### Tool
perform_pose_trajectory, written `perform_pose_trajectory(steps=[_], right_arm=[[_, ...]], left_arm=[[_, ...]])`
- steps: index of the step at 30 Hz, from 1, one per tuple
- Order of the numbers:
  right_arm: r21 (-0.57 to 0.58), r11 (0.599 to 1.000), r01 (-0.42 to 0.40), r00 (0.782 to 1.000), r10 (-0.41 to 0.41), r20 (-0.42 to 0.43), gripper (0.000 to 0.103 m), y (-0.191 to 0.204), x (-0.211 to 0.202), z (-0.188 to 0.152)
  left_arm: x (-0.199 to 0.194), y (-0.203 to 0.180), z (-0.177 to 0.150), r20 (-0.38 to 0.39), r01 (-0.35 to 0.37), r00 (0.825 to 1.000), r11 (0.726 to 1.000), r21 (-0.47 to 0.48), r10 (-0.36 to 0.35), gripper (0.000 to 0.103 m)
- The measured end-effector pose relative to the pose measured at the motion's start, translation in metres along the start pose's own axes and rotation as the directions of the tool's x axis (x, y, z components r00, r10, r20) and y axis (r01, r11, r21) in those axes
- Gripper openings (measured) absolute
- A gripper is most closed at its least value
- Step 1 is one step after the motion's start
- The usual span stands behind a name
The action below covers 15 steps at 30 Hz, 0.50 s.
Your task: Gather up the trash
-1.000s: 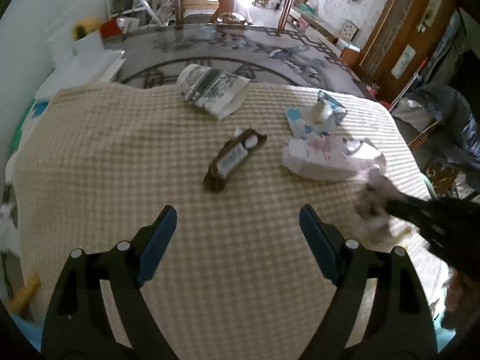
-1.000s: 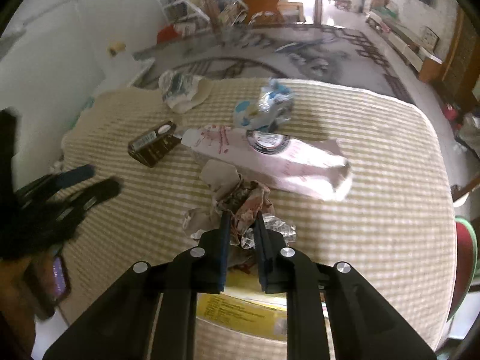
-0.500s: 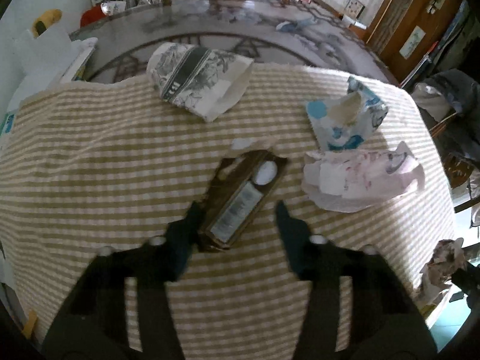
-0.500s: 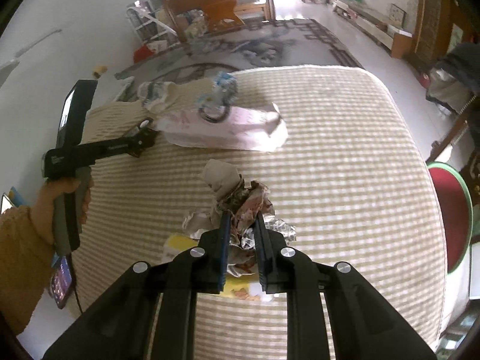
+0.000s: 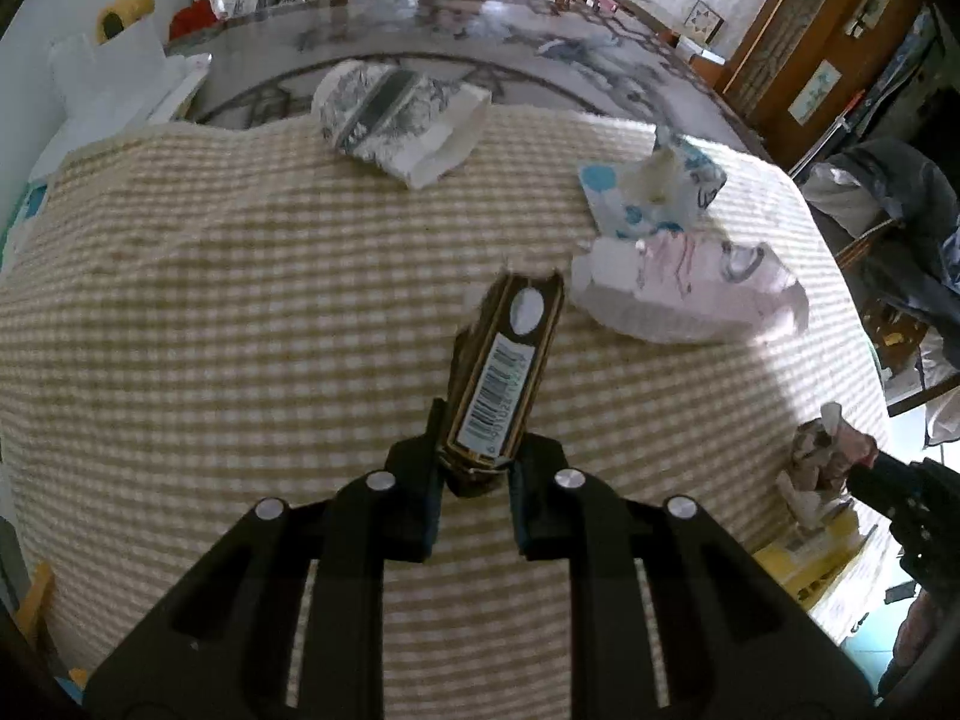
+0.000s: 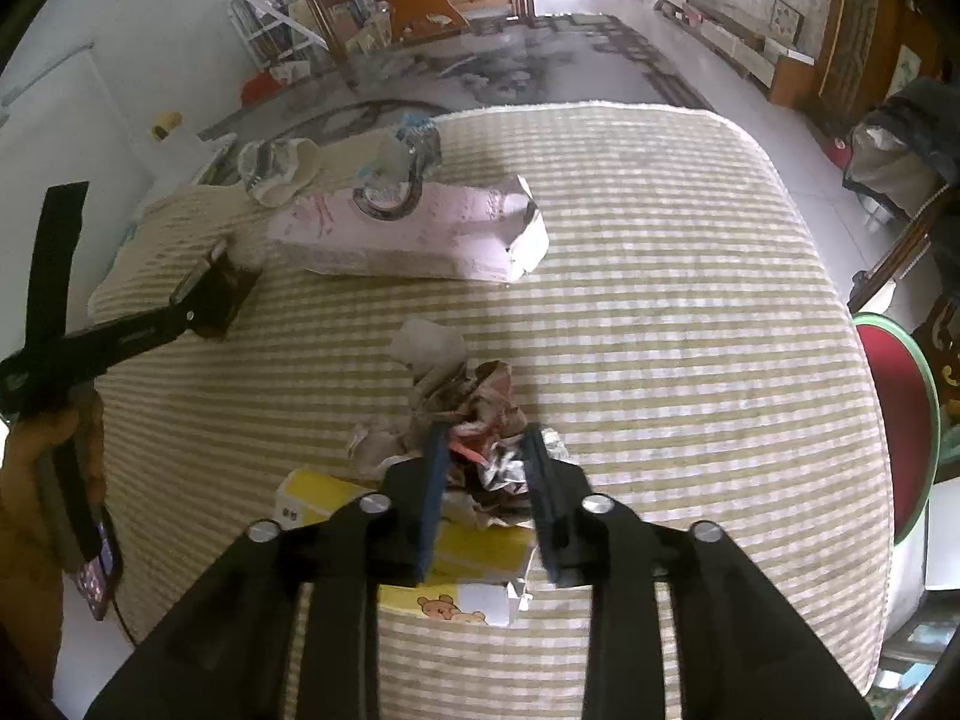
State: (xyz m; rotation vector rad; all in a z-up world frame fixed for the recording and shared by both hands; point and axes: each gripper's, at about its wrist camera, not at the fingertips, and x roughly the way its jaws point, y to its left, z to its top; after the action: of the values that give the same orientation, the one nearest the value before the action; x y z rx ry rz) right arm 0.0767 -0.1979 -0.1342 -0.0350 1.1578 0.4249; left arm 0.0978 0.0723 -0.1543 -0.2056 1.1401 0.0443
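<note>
My left gripper (image 5: 474, 459) is shut on the near end of a brown carton (image 5: 507, 372) with a barcode label, which sticks up and away from the beige checked tablecloth (image 5: 240, 312). The right wrist view shows the same carton (image 6: 228, 294) at the left gripper's (image 6: 201, 309) tip. The jaws of my right gripper (image 6: 483, 444) are opening. A crumpled wrapper wad (image 6: 474, 396) lies between them on a yellow box (image 6: 474, 546), and the pads look clear of it. From the left wrist view, that wad (image 5: 828, 450) sits at the table's right edge.
A flattened pink packet (image 6: 420, 228), a crumpled blue-and-white packet (image 6: 408, 144) and a grey patterned paper bag (image 6: 276, 168) lie further back on the cloth. A red stool (image 6: 894, 420) stands off the right edge. A person's hand (image 6: 36, 468) holds the left gripper's handle.
The left gripper came down around the brown carton and shut on it. The right gripper's jaws, shut on the wad before, have spread apart over the yellow box.
</note>
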Motion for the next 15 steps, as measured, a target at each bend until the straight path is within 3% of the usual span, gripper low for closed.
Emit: perform_pose_trajectory(steps=[1,7,9,13,14,15], right_arm=[[0.002,1.000,0.005,1.000,-0.005,0.002,0.047,0.000,0.001,0.000],[0.003,1.000,-0.011,1.000,0.011,-0.001,0.064,0.001,0.006,0.003],[-0.001,1.000,-0.021,1.000,0.021,-0.007,0.067,0.004,0.009,0.004],[-0.022,1.000,-0.022,0.999,0.021,-0.027,0.064,0.010,0.016,0.004],[-0.026,0.999,-0.021,0.999,0.021,-0.030,0.058,0.011,0.017,0.004],[-0.027,0.999,-0.019,0.999,0.018,-0.034,0.042,0.011,0.018,0.004]], left_arm=[[0.002,0.000,0.000,-0.007,0.000,1.000,1.000,-0.002,0.000,0.018],[0.010,0.001,0.005,-0.014,0.007,1.000,1.000,-0.009,-0.007,0.035],[0.013,-0.001,0.005,-0.018,0.009,1.000,1.000,-0.013,-0.009,0.036],[0.017,-0.003,0.004,-0.026,0.010,1.000,1.000,-0.009,-0.010,0.035],[0.016,-0.003,0.004,-0.022,0.010,1.000,1.000,-0.008,-0.010,0.032],[0.014,-0.003,0.003,-0.014,0.007,1.000,1.000,-0.008,-0.007,0.024]])
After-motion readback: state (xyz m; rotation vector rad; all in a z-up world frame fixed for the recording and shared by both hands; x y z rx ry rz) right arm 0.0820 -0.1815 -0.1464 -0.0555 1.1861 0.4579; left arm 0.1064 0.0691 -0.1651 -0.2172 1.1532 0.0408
